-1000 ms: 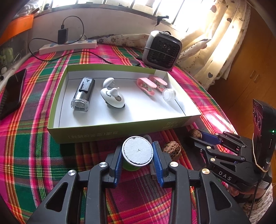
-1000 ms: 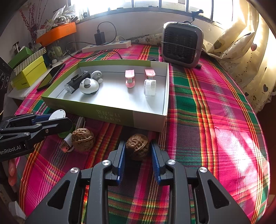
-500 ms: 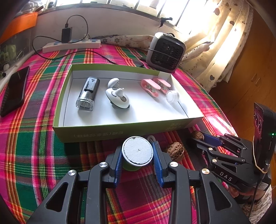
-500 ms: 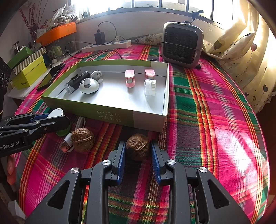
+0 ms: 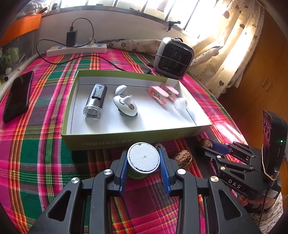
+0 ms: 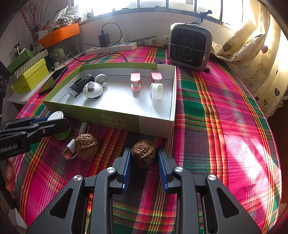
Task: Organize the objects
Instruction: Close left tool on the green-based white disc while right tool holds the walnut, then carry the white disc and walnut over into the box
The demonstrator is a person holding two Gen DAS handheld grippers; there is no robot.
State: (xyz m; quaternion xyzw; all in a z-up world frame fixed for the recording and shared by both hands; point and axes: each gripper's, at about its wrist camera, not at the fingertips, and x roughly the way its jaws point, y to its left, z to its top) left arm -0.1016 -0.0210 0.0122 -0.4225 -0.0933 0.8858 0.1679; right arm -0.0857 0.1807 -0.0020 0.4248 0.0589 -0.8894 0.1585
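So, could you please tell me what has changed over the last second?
The left gripper, shut on the green cup, has lifted it slightly off the cloth. The right gripper still brackets one walnut without closing. The other walnut and the box contents stayed put.

Daylight is pouring in from the window (image 6: 162,5) along the top of both frames, blowing out there; fisheye edges are bending and darkening; focus is staying sharp.

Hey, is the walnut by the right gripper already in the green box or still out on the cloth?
Out. The walnut sits on the plaid cloth between the right gripper fingers, in front of the green box.
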